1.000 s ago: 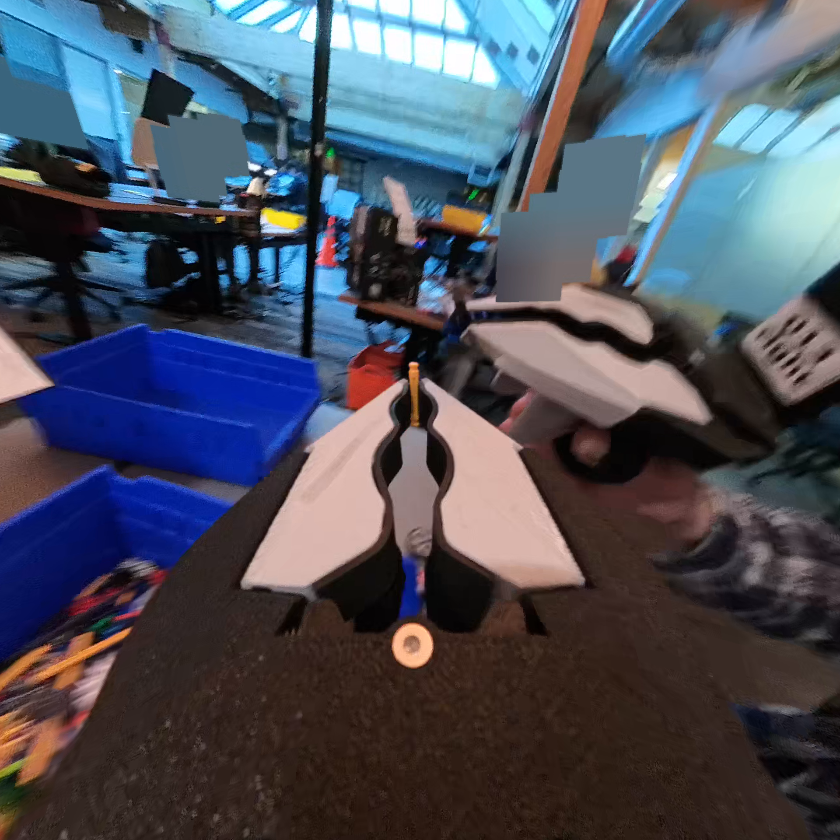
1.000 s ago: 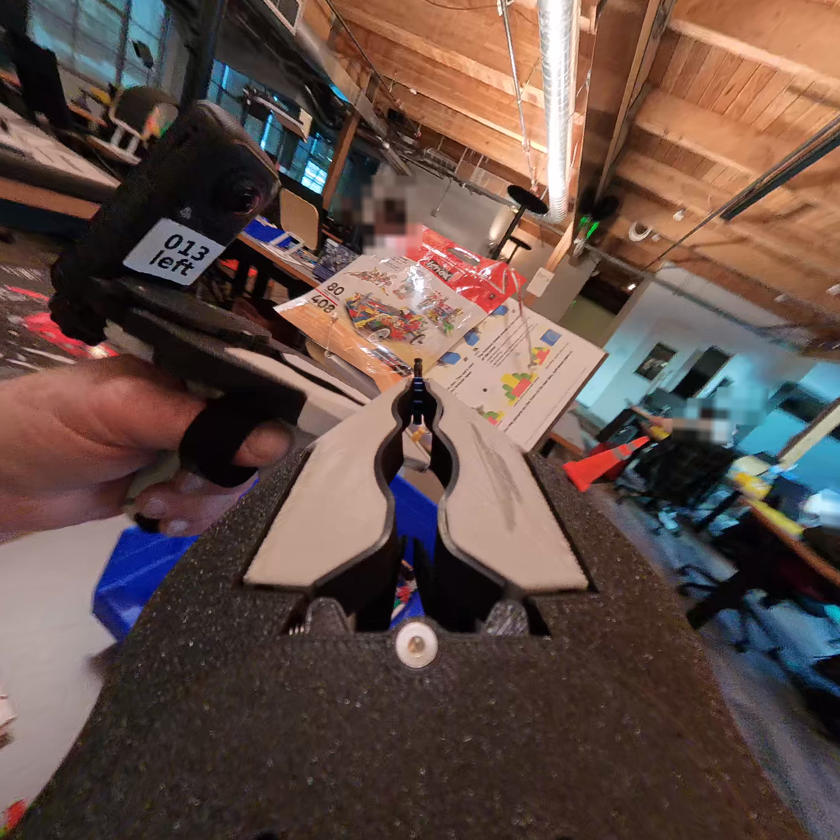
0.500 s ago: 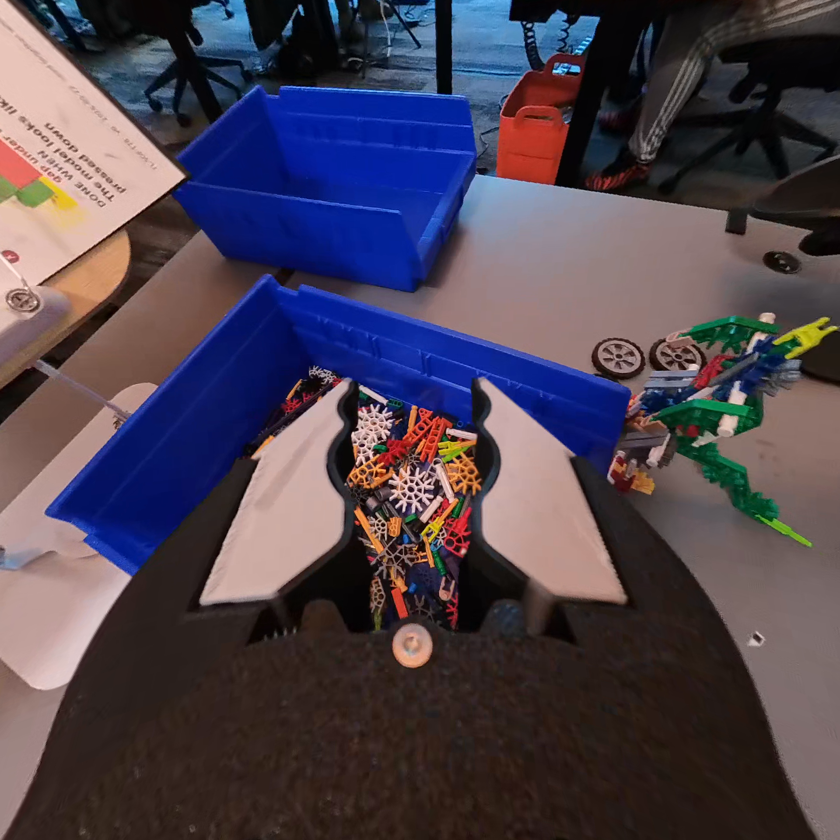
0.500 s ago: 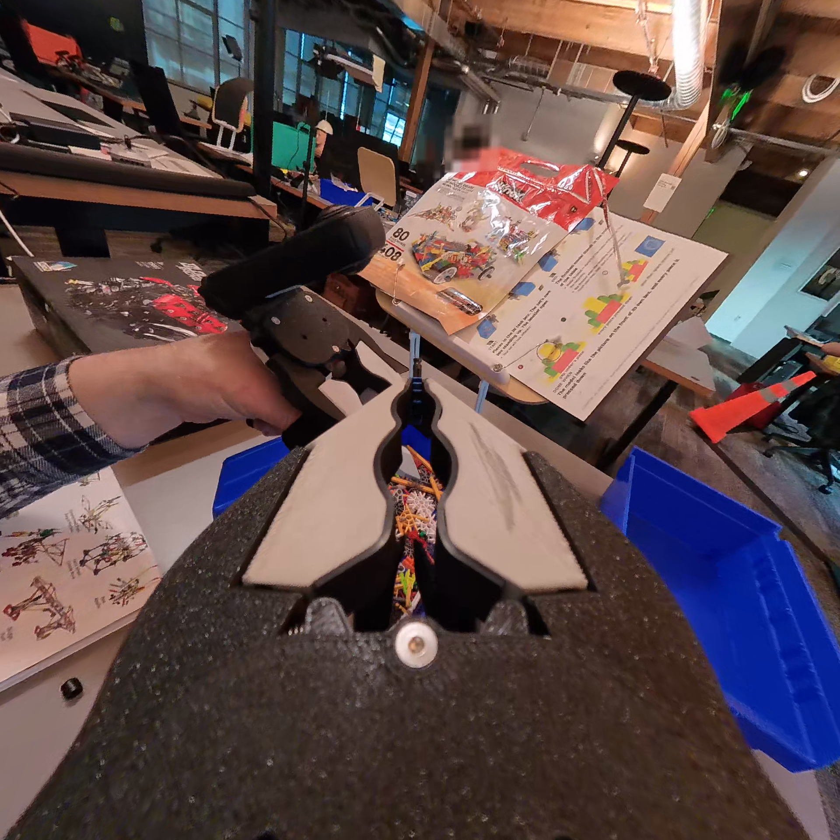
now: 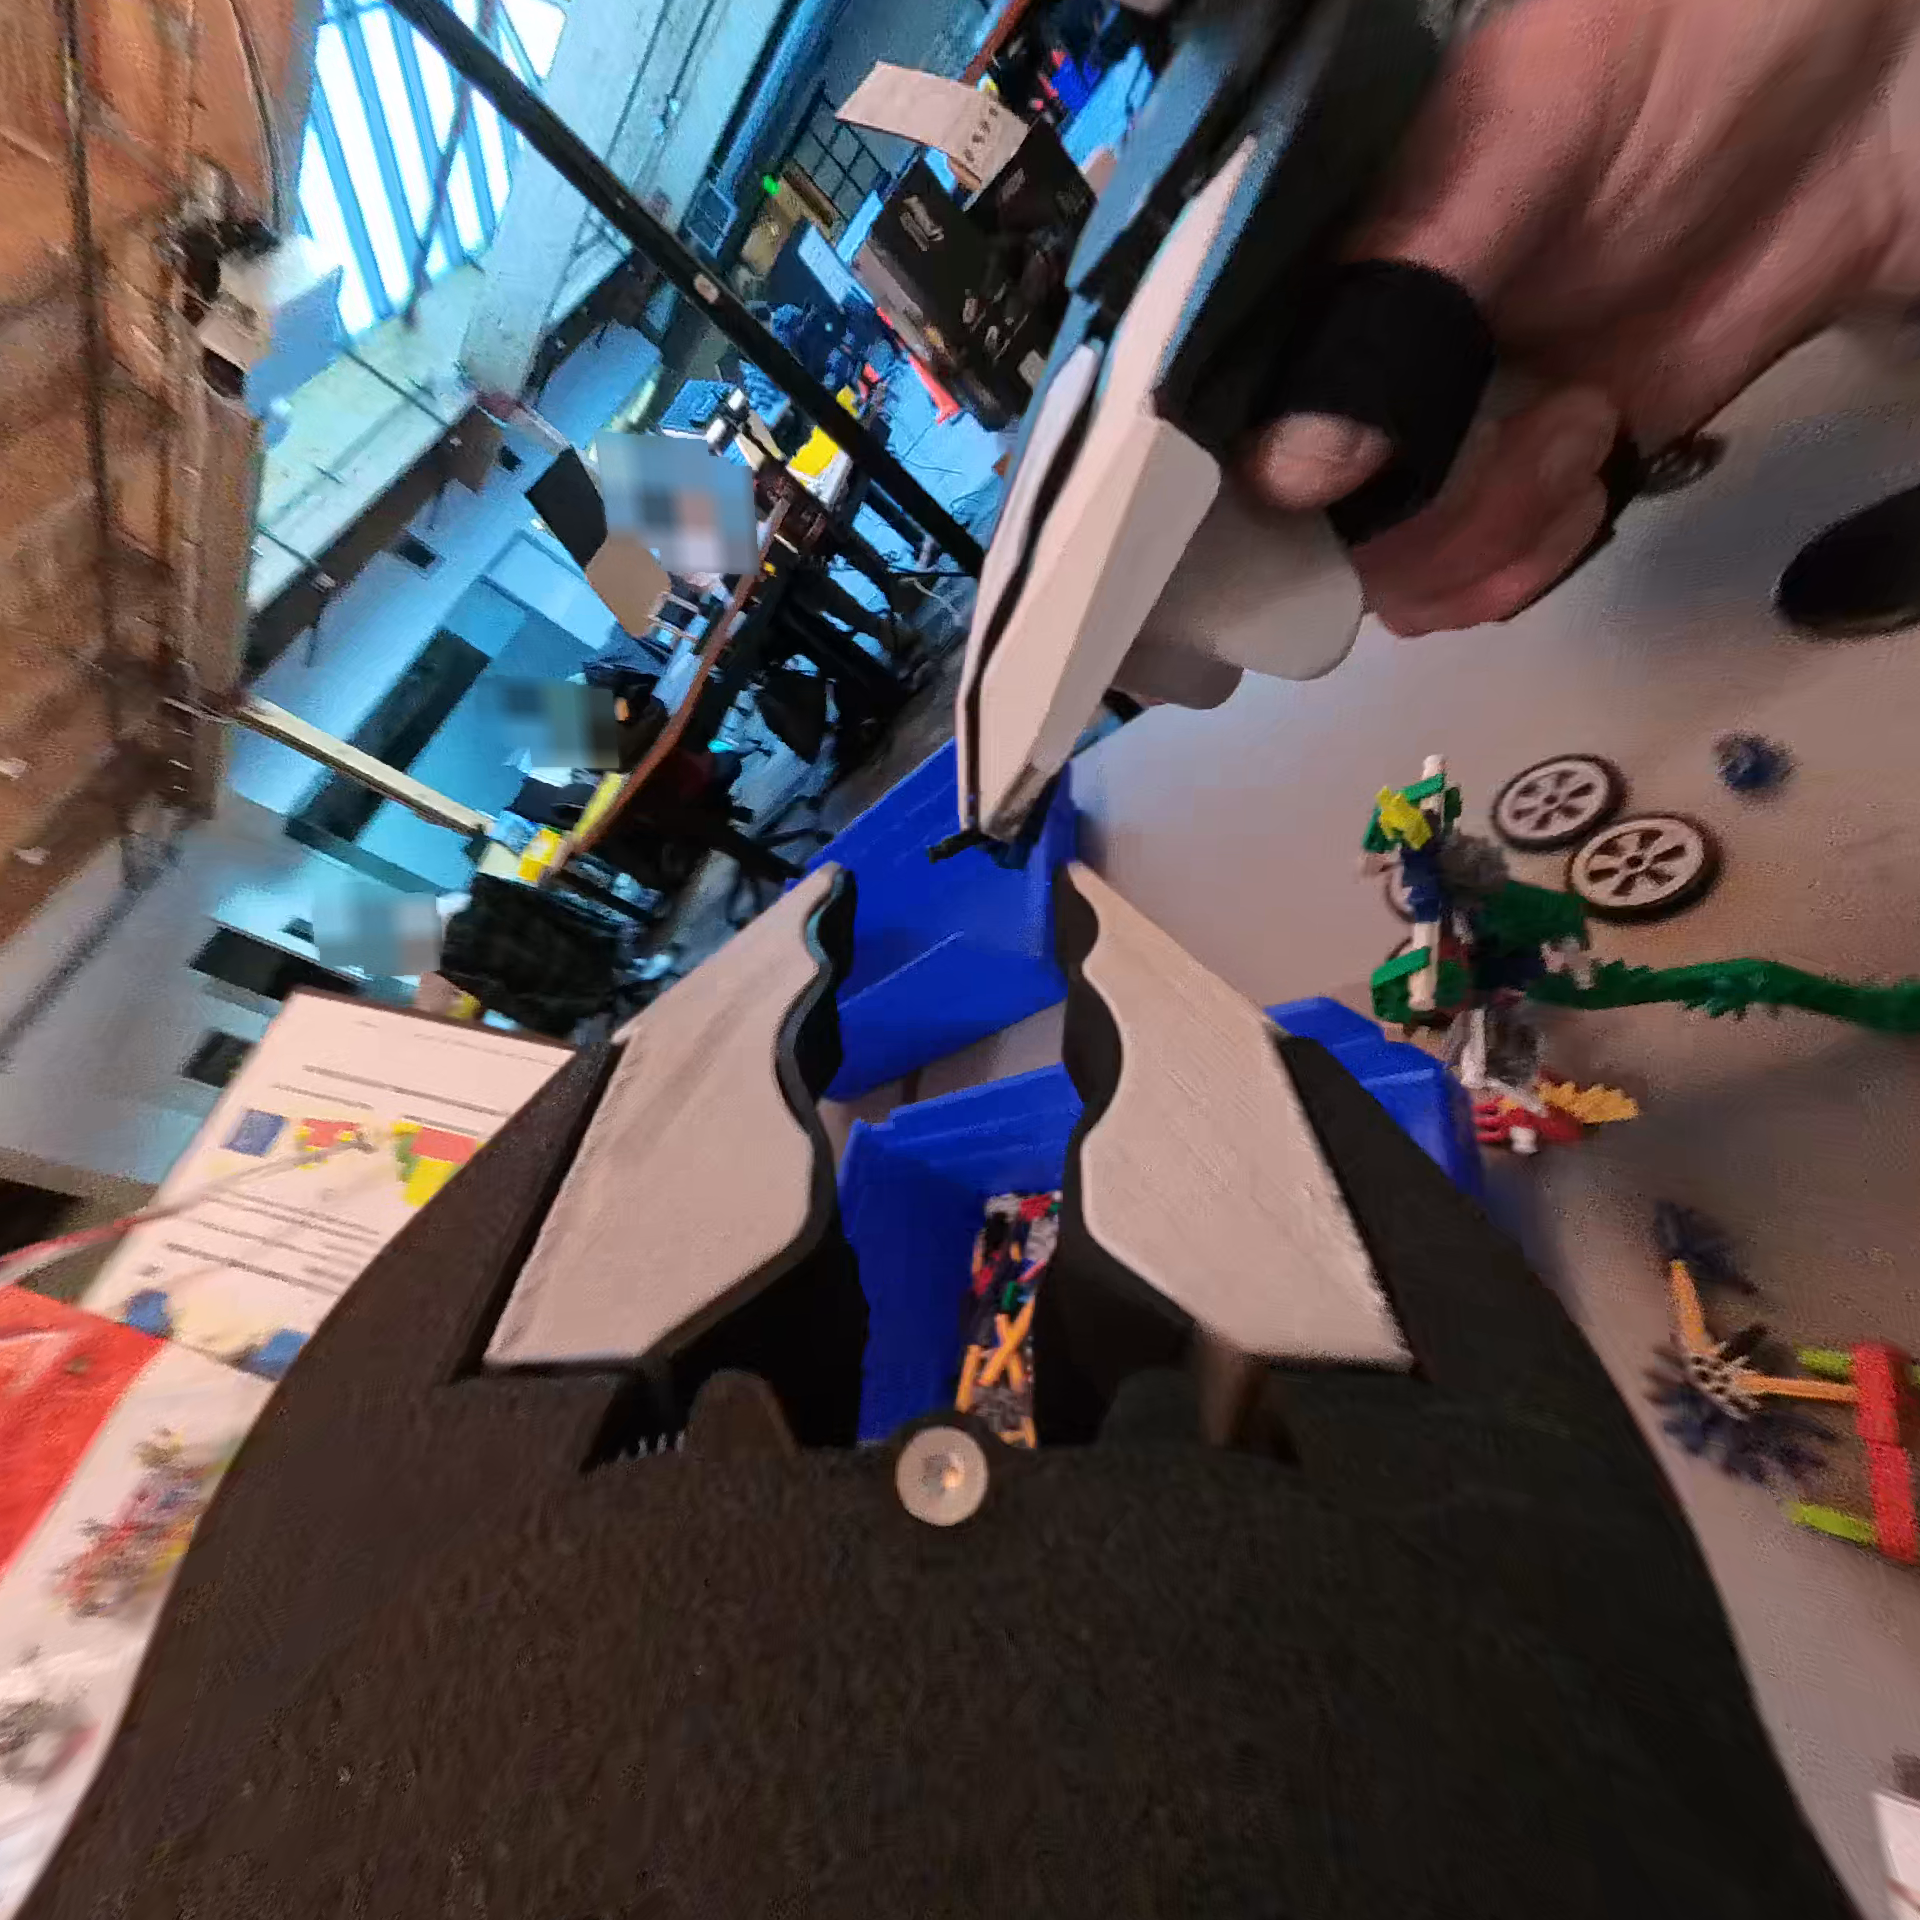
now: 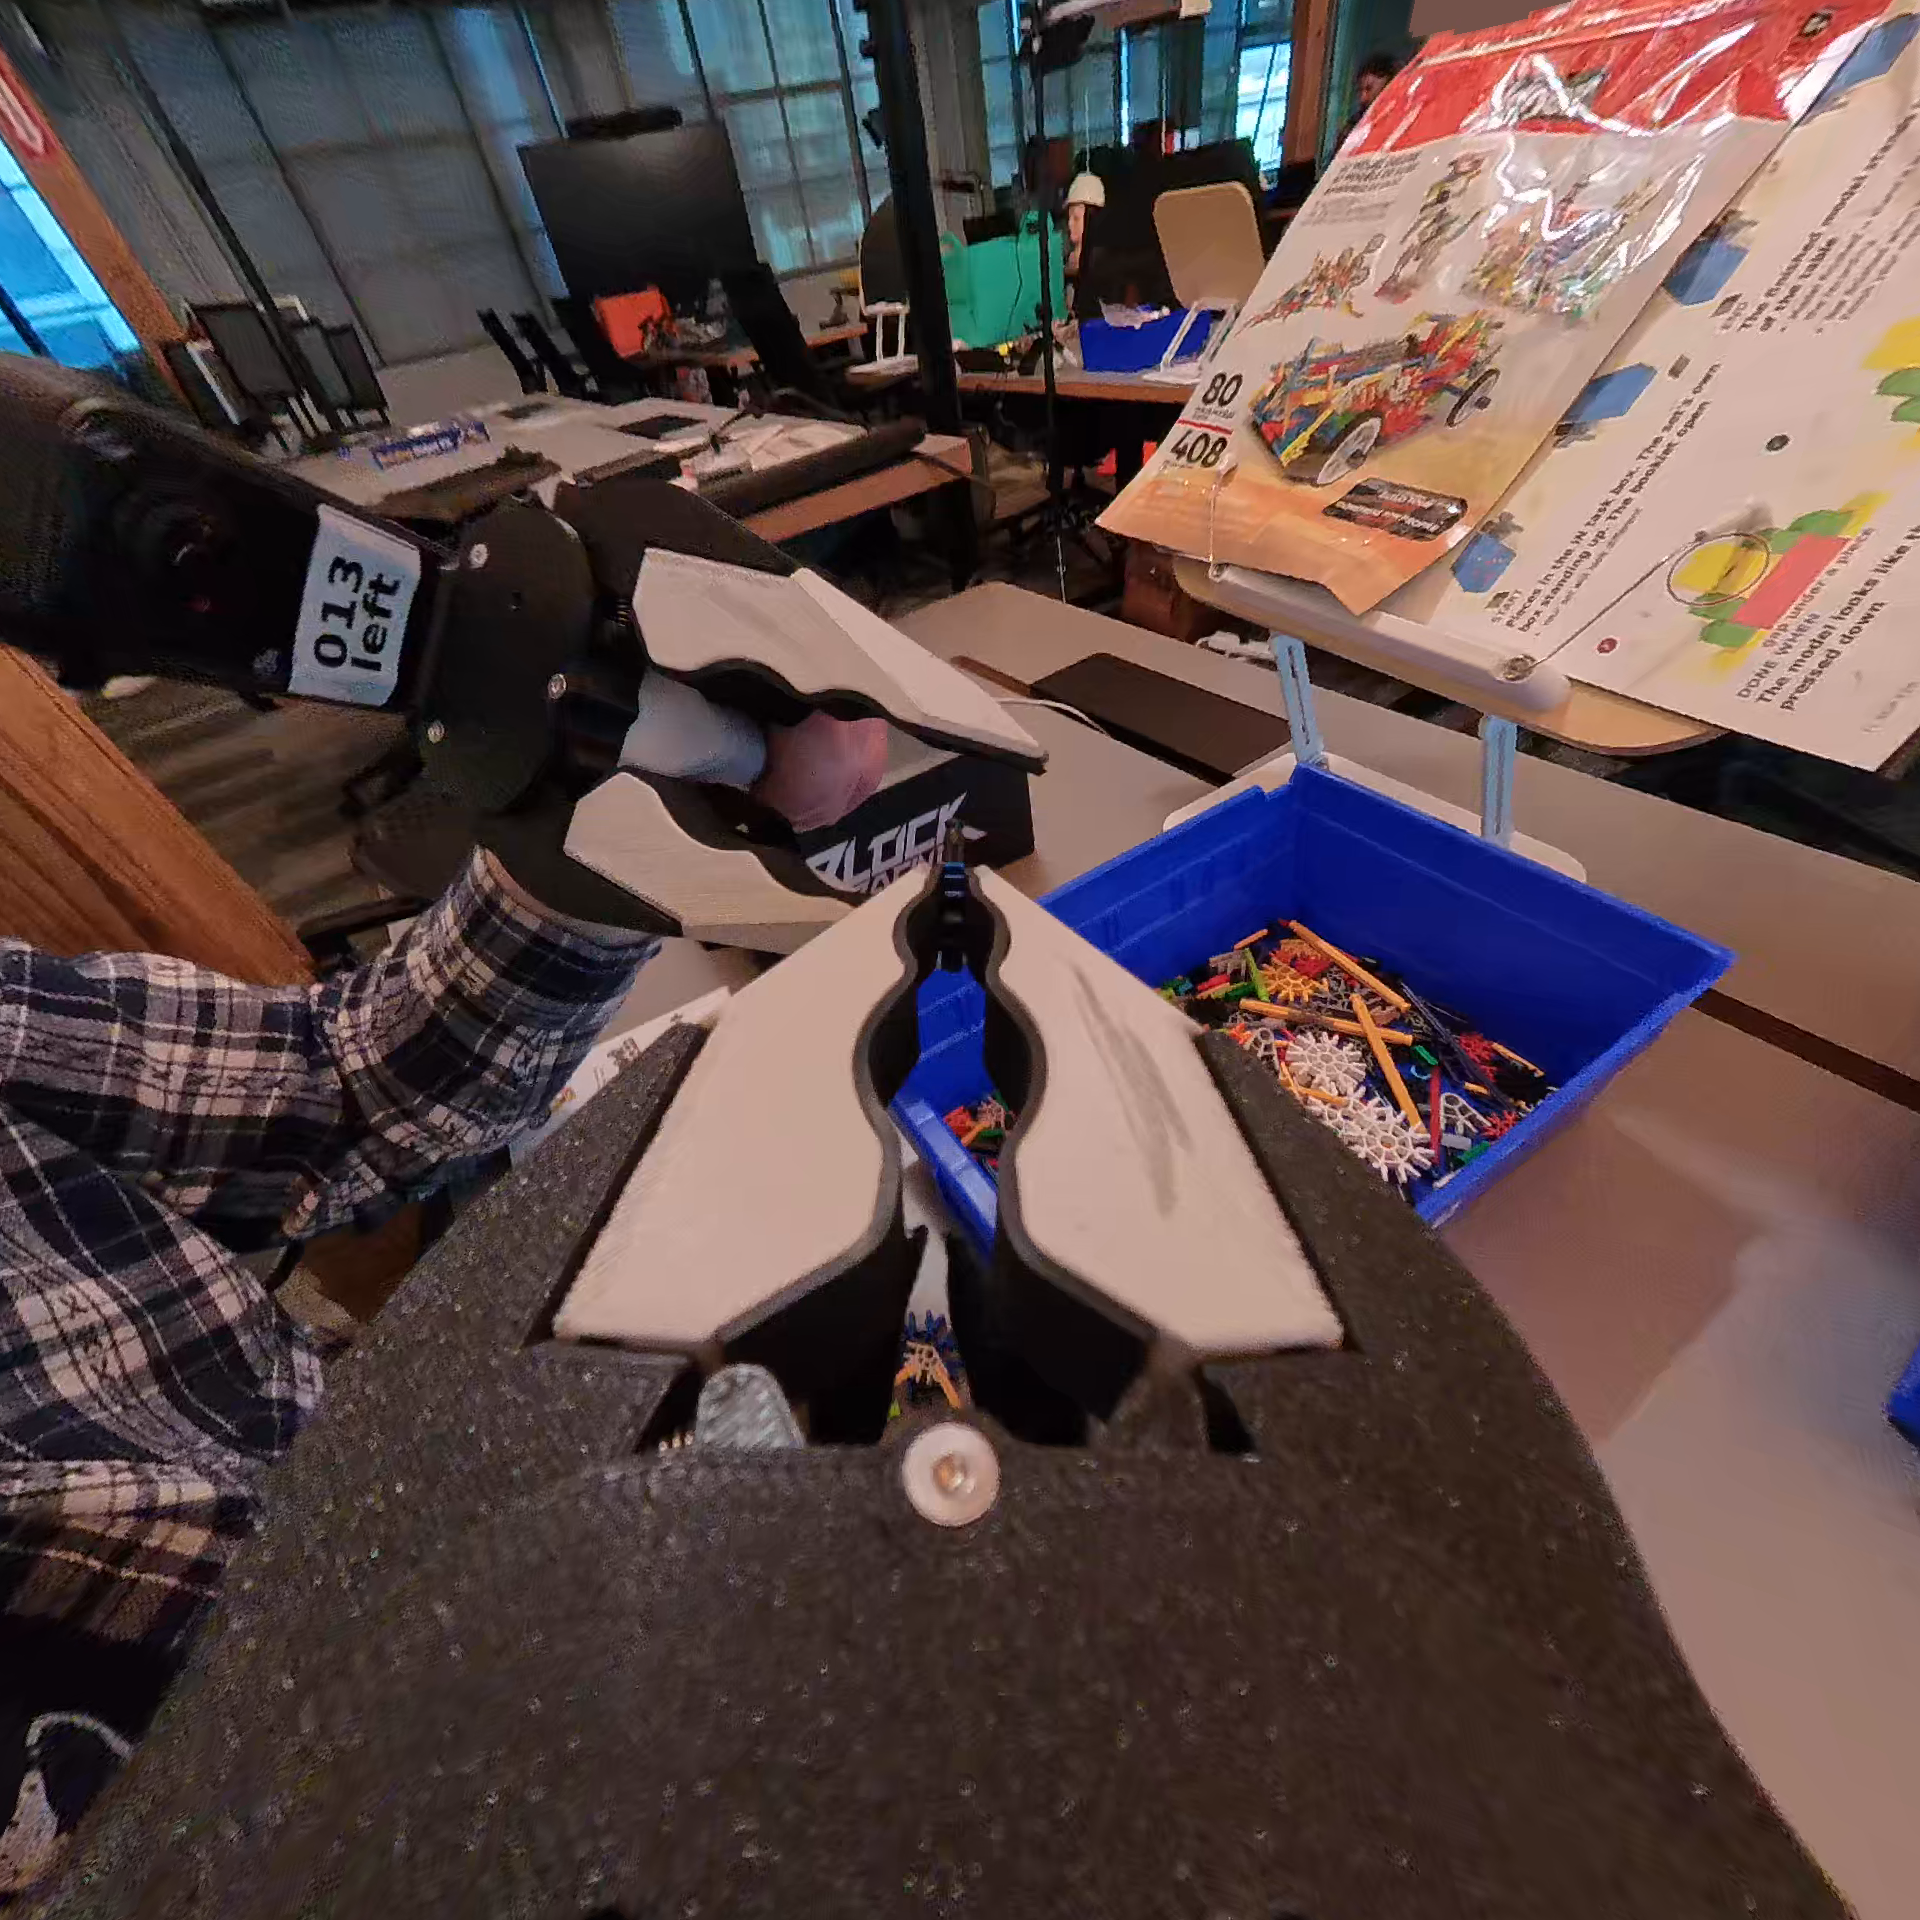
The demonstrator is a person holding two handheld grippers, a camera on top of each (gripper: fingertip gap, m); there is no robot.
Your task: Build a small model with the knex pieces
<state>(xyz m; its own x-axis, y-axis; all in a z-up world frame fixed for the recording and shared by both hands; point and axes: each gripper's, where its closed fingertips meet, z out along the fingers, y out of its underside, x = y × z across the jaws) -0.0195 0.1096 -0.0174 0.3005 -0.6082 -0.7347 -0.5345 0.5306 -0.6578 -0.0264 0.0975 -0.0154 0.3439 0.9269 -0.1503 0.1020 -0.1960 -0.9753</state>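
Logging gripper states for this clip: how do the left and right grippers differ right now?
The left gripper is open with nothing between its fingers, while the right gripper is shut on a small dark rod piece. From the right wrist view, the left gripper sits turned on its side to the left, and the right gripper points toward the blue bin of building pieces. Both are the same hand-held design, with pale fingers on a black body.

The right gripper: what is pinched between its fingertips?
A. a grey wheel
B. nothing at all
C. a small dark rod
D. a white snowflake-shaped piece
C: in the right wrist view the right gripper has its fingertips closed on a small dark rod that sticks out past them, above the blue bin of colourful pieces.
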